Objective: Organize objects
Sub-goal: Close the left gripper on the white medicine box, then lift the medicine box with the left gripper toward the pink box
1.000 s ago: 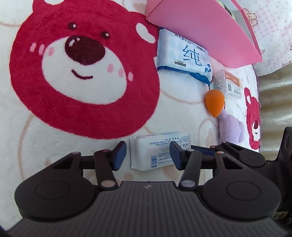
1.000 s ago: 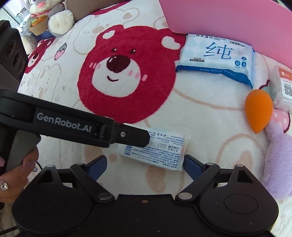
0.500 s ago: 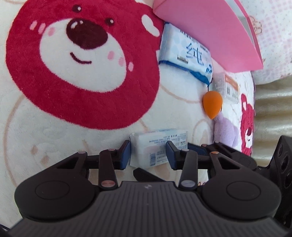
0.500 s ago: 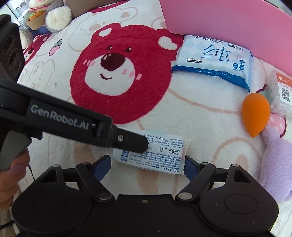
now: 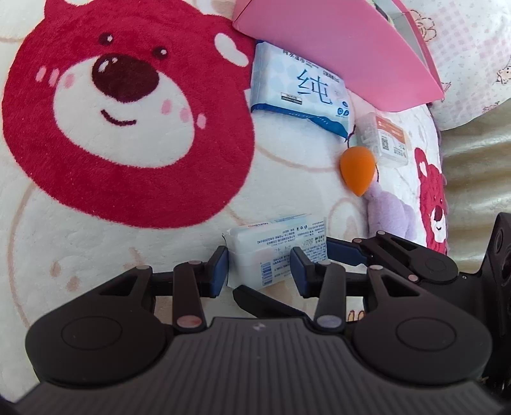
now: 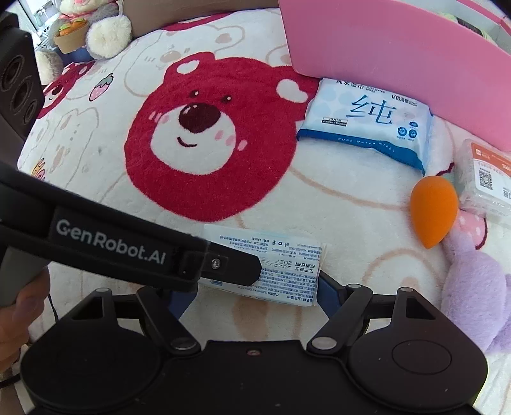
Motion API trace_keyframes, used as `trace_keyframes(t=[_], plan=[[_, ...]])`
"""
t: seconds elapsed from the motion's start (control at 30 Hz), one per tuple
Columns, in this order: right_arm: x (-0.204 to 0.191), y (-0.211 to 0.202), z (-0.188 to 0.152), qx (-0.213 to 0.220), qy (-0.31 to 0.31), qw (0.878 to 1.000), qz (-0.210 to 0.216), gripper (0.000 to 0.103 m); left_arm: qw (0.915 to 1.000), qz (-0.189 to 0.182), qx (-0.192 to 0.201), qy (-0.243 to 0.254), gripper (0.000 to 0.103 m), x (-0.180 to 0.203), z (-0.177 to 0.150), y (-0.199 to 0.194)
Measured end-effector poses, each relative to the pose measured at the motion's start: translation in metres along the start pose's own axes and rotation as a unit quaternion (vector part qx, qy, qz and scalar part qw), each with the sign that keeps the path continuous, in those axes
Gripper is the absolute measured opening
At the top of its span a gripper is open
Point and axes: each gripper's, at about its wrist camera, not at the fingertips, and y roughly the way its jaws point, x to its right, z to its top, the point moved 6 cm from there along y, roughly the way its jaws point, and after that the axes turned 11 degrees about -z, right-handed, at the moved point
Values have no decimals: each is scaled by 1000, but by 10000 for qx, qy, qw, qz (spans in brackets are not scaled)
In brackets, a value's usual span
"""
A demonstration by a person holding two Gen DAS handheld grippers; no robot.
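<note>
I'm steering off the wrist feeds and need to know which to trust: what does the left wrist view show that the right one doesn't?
Only the left wrist view: the left gripper shut on the small white packet, pads on both sides. Only the right wrist view: plush toys at the blanket's far edge and a hand on the left tool's handle. Both: the packet, with the right gripper closing around it, blue wipes pack, orange sponge and pink box.
</note>
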Motion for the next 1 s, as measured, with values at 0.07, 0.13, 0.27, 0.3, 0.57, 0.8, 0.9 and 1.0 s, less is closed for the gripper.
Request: trace_keyframes(t=[0.07, 0.13, 0.27, 0.3, 0.57, 0.8, 0.9, 1.0], plan=[[-1, -3, 1, 39, -16, 10000, -25, 82, 10000, -6, 23, 63, 41, 4, 0, -2], [-1, -7, 2, 86, -18, 9999, -52, 82, 9999, -10, 59, 160, 41, 8, -1, -4], [1, -15, 7, 219, -22, 9997, -103, 82, 9995, -91, 127, 266, 41, 15, 0, -9], [1, -18, 8, 272, -34, 9995, -127, 82, 9994, -128, 137, 281, 41, 17, 0, -11], [0, -37, 16, 631, -227, 9974, -273, 83, 9979, -234, 345, 495, 41, 32, 3, -28], [0, -55, 17, 905, -310, 9950, -289, 83, 9961, -361, 539, 603, 41, 45, 5, -43], [2, -64, 17, 1003, -294, 9941, -274, 83, 9950, -393, 605, 696, 41, 52, 5, -49], [2, -73, 19, 1135, -335, 9925, -309, 83, 9935, -393, 688, 817, 41, 61, 5, -56]])
